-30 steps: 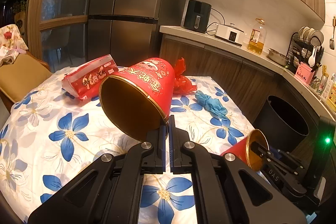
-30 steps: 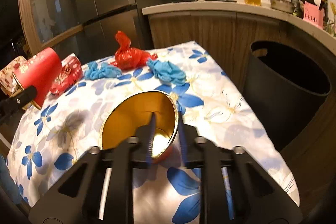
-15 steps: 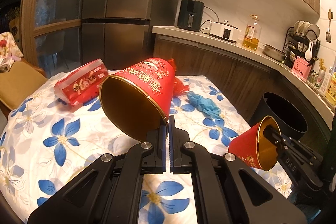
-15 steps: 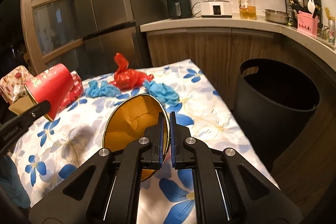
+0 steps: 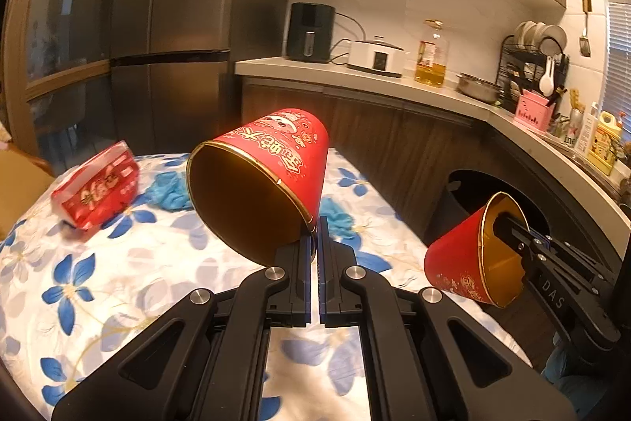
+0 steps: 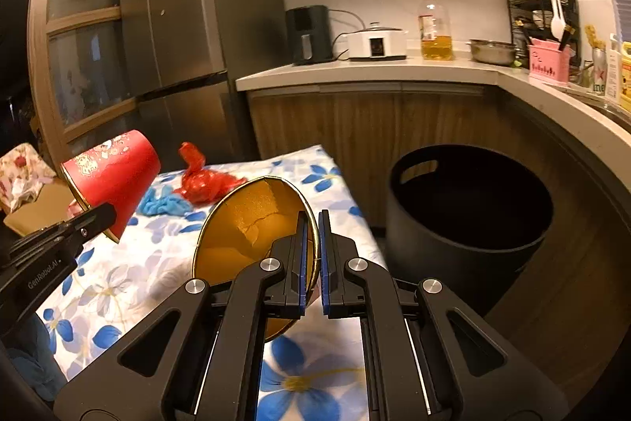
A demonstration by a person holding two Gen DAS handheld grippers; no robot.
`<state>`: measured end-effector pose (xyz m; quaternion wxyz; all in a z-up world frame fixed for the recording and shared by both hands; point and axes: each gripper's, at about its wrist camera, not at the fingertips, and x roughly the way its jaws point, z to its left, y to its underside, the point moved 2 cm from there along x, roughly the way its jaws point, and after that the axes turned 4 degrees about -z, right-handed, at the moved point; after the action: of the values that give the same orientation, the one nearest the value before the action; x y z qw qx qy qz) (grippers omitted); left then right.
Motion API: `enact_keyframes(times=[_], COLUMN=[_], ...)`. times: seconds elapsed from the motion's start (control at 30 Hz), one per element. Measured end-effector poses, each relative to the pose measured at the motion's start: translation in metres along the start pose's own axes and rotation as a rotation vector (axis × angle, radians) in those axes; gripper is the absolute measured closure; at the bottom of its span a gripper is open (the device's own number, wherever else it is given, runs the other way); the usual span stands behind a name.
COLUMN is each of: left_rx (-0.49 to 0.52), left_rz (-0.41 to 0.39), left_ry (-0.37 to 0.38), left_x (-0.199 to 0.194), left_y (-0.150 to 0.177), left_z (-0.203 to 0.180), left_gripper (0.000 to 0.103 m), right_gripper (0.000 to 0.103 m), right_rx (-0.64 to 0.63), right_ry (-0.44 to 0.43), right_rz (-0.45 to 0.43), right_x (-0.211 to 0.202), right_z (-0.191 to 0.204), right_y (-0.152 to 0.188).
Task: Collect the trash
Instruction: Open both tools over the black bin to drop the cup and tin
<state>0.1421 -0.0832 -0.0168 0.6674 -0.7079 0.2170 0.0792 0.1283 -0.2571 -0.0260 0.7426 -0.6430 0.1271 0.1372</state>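
My left gripper [image 5: 314,223] is shut on the rim of a big red paper cup [image 5: 276,160] with a gold inside, held tilted above the table; it also shows in the right wrist view [image 6: 114,180]. My right gripper [image 6: 313,219] is shut on the rim of a second red cup [image 6: 252,235], seen from the left wrist view [image 5: 469,259] near the table's right edge. A black trash bin [image 6: 469,219] stands open on the floor to the right. A red wrapper [image 6: 201,180], blue crumpled gloves [image 6: 163,204] and a red snack bag [image 5: 96,190] lie on the table.
The table has a white cloth with blue flowers [image 5: 79,287]. A wooden counter [image 6: 374,73] with a cooker, oil bottle and dish rack runs behind and to the right. A dark fridge [image 5: 173,26] stands at the back. A chair [image 6: 23,172] is at the left.
Both grippers have lifted their cups higher. The right gripper's jaws closed on its cup's rim, and it has moved right, closer to the bin.
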Motion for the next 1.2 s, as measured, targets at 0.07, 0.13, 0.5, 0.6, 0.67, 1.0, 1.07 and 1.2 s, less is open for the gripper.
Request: enact_keyframes(times=[0.07,0.13,0.5,0.6,0.67,1.0,1.07,1.2], left_rx=[0.013,0.025,0.118,0.159,0.189,0.278,0.283,0.258], left_rz=[0.0,0.002,-0.038,-0.058,-0.071,-0.05,-0.035,0.003], left_ry=[0.011,0.026,0.157,0.208,0.24,0.371,0.404,0.455], left_x=[0.002,0.005,0.026,0.036,0.043,0.083,0.09,0.102], left_y=[-0.001,-0.001,-0.019,-0.025,-0.027,-0.01,-0.006,-0.001], left_z=[-0.009,-0.02,-0.094,-0.121,-0.14,-0.193,-0.199,-0.2], left_gripper=[0.101,0.101,0.101,0.101,0.101,0.101,0.101,0.101], right_gripper=[0.098,0.098,0.098,0.098,0.098,0.098,0.097,0.097], right_rx=[0.005,0.009,0.053,0.075,0.088,0.131,0.133,0.149], right_ry=[0.015,0.03,0.169,0.212,0.236,0.297,0.3,0.301], right_rz=[-0.01,-0.021,-0.099,-0.117,-0.125,-0.116,-0.109,-0.085], right_x=[-0.002,-0.004,-0.015,-0.015,-0.013,0.005,0.01,0.02], right_z=[-0.008,-0.016,-0.087,-0.112,-0.128,-0.174,-0.179,-0.188], right_y=[-0.002,-0.005,-0.029,-0.037,-0.04,-0.044,-0.043,-0.038])
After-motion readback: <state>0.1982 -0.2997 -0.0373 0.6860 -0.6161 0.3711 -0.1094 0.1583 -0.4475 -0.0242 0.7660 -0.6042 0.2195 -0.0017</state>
